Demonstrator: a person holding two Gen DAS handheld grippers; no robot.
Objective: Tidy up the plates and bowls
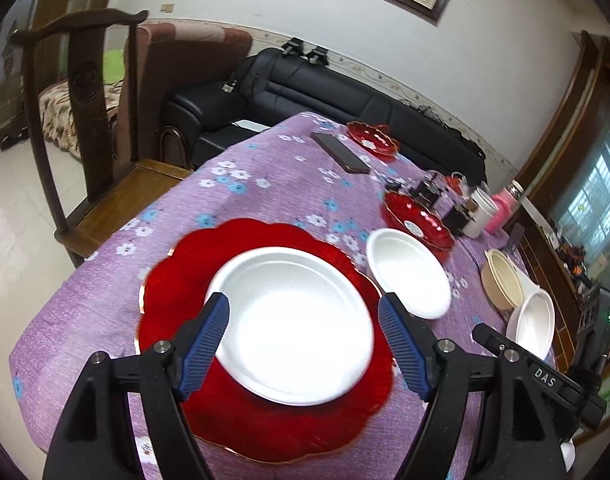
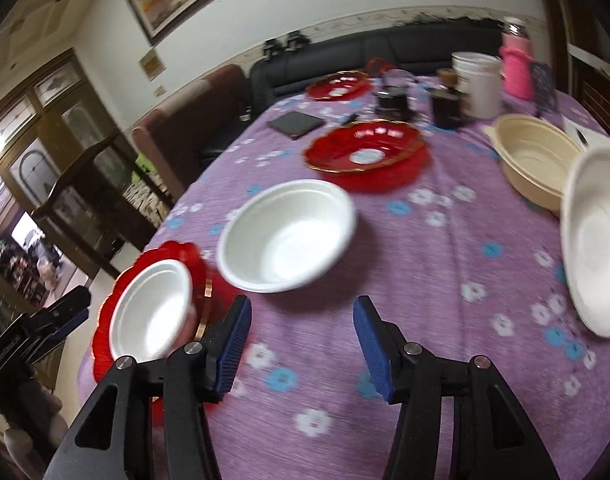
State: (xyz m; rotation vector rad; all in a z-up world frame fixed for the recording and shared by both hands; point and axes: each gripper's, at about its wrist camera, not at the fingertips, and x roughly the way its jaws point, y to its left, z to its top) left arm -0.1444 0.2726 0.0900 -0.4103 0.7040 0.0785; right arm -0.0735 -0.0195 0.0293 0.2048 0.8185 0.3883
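A white bowl (image 1: pixel 293 324) sits on a large red scalloped plate (image 1: pixel 173 280) at the near left of the table; both also show in the right wrist view (image 2: pixel 149 312). My left gripper (image 1: pixel 303 316) is open, its jaws wide on either side of that bowl, above it. A second white bowl (image 1: pixel 409 272) (image 2: pixel 287 236) sits on the cloth. A red glass bowl (image 2: pixel 365 152) stands behind it. A beige bowl (image 2: pixel 533 160) and a third white bowl (image 2: pixel 597 240) are at the right. My right gripper (image 2: pixel 303 336) is open and empty over bare cloth.
A purple flowered tablecloth (image 2: pixel 425 264) covers the table. Another red dish (image 2: pixel 337 84), a dark phone (image 2: pixel 295 124), jars, a white canister (image 2: pixel 481 84) and a pink bottle (image 2: pixel 517 68) crowd the far side. A wooden chair (image 1: pixel 89 128) stands left of the table.
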